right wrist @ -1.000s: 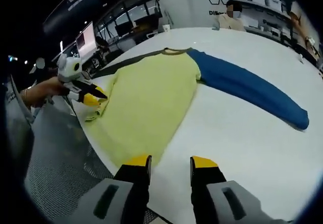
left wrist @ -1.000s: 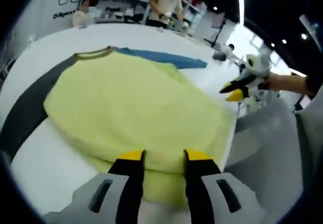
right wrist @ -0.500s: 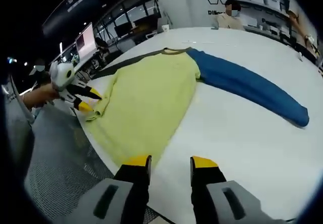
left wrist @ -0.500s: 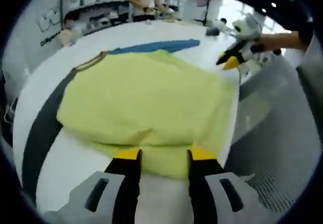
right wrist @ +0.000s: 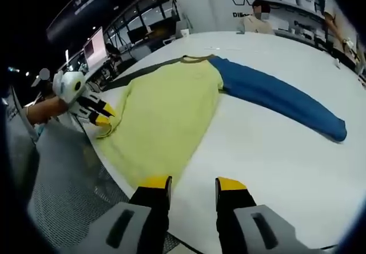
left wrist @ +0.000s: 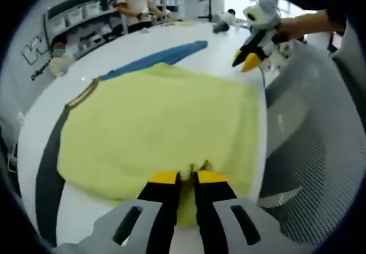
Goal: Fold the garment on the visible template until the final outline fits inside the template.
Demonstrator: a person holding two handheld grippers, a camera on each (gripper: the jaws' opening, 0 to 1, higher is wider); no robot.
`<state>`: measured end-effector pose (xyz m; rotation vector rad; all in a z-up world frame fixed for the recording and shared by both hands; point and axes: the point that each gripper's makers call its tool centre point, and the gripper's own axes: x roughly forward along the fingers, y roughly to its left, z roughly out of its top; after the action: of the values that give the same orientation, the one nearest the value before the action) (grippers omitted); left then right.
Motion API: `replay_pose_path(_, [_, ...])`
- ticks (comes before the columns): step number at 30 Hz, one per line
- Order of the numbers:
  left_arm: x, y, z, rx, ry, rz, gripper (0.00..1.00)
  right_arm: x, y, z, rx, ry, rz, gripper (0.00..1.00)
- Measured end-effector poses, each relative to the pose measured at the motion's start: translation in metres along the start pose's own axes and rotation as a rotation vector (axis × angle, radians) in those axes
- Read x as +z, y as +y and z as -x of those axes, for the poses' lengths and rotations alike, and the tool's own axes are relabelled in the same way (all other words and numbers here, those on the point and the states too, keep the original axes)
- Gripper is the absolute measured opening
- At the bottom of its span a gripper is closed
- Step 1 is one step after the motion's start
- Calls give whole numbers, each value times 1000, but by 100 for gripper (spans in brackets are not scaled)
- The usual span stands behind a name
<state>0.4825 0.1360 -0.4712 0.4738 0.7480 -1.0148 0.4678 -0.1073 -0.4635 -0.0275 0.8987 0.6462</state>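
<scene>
With my left claw (left wrist: 180, 178) pinching the shirt's (left wrist: 154, 128) near hem and my right claw (right wrist: 193, 184) wide beside it, the shirt lies flat ahead on the surface (right wrist: 274, 145), folding barely begun.

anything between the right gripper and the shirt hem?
Nothing visible. The right gripper hangs open over the bare white table, with the yellow shirt's near hem corner just ahead of its left jaw. The left gripper is pinched on the hem at the other corner.
</scene>
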Motion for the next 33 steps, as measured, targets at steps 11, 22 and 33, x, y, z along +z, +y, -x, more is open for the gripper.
replay_pose_path(11, [-37,-1,63,32,67,-116,2,5,10,-12,44,5,23,25])
replay_pose_path(22, [-105,19,82,62,139,73,2,6,18,-15,66,26,59,26])
replay_pose_path(33, [-117,18,79,81,140,99,2,-8,32,-17,65,77,78,25])
